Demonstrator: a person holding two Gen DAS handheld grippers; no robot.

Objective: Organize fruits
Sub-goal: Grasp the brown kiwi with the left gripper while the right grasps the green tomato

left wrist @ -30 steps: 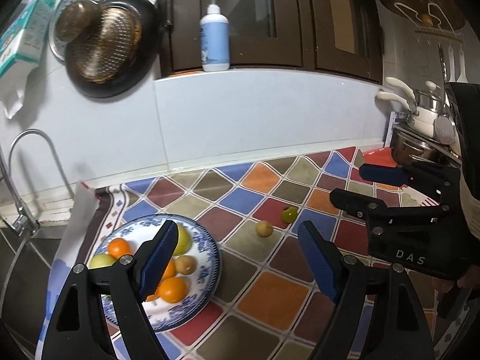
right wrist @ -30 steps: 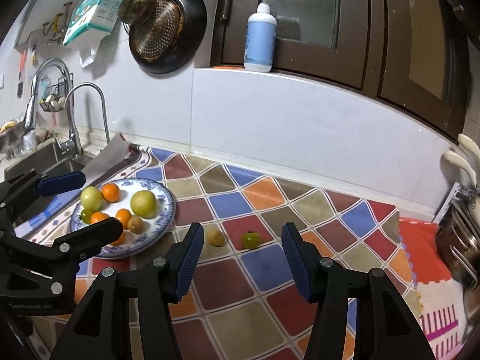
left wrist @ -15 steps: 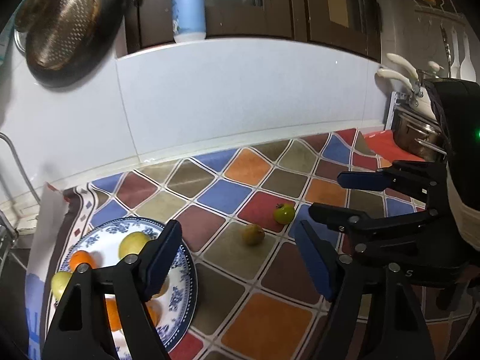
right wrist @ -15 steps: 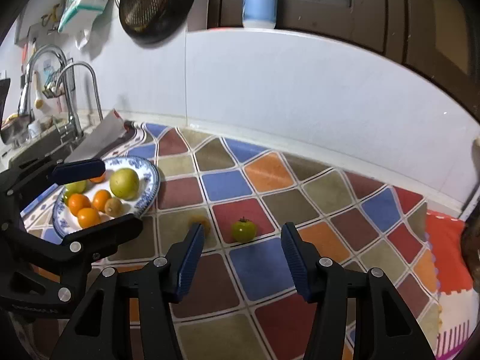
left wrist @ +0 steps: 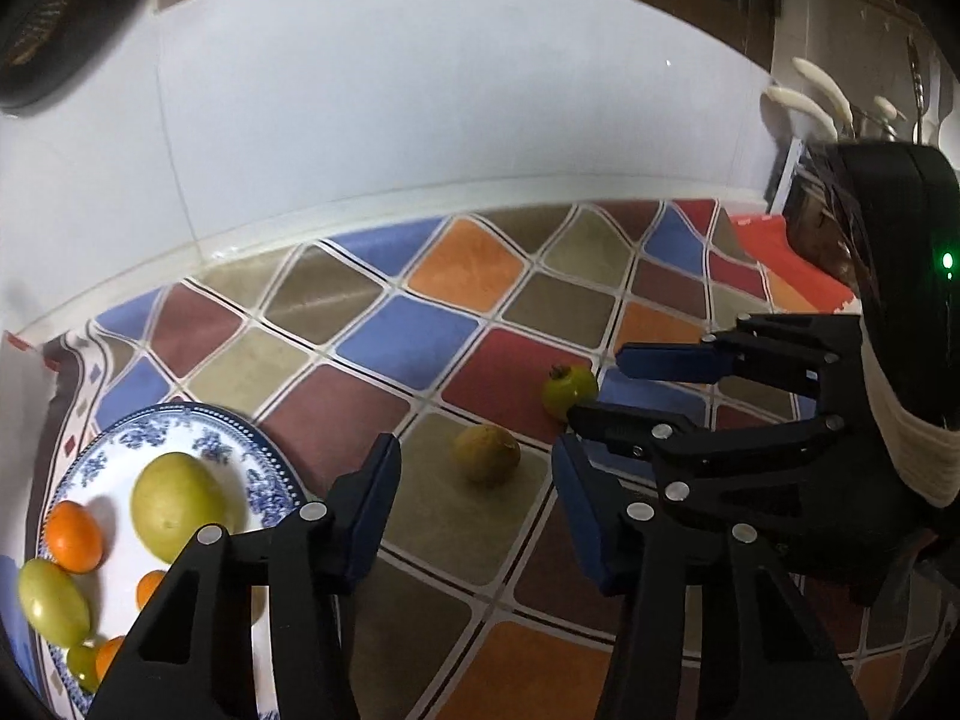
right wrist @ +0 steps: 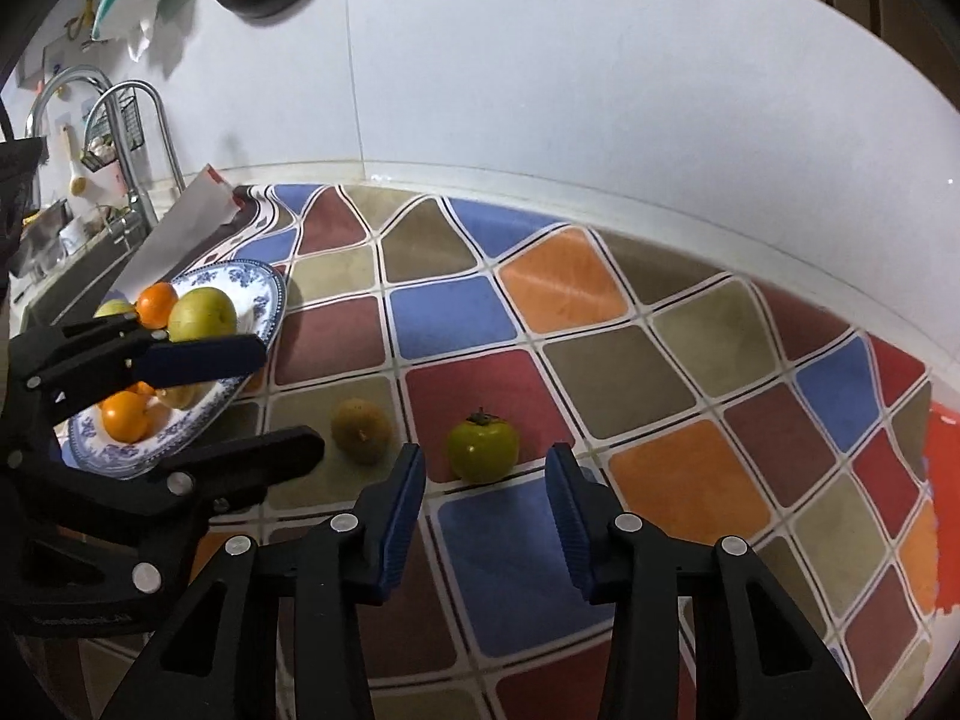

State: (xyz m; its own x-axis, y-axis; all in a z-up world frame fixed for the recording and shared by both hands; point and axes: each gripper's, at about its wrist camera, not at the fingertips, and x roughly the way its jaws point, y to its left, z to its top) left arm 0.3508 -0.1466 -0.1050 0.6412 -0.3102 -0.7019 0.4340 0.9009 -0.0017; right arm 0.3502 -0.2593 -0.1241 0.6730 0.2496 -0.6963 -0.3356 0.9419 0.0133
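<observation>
A brown kiwi (left wrist: 486, 453) and a green persimmon (left wrist: 569, 390) lie loose on the patterned mat. My left gripper (left wrist: 474, 507) is open and empty, just short of the kiwi. My right gripper (right wrist: 485, 501) is open and empty, its fingers just short of the persimmon (right wrist: 482, 450), with the kiwi (right wrist: 362, 429) to its left. A blue-and-white plate (left wrist: 273, 495) at the left holds several fruits: oranges, a yellow-green pear and small green ones. The plate also shows in the right wrist view (right wrist: 264, 300), partly hidden by the left gripper (right wrist: 270, 396).
A white tiled wall (right wrist: 600, 90) stands behind the mat. A sink with a tap (right wrist: 129, 138) is at the far left. Pots and utensils (left wrist: 810, 102) stand at the far right. The right gripper (left wrist: 606, 387) reaches in from the right in the left wrist view.
Both grippers have moved forward and down toward the loose fruits. The kiwi and persimmon look larger and sit closer to the fingertips. Both stay open.
</observation>
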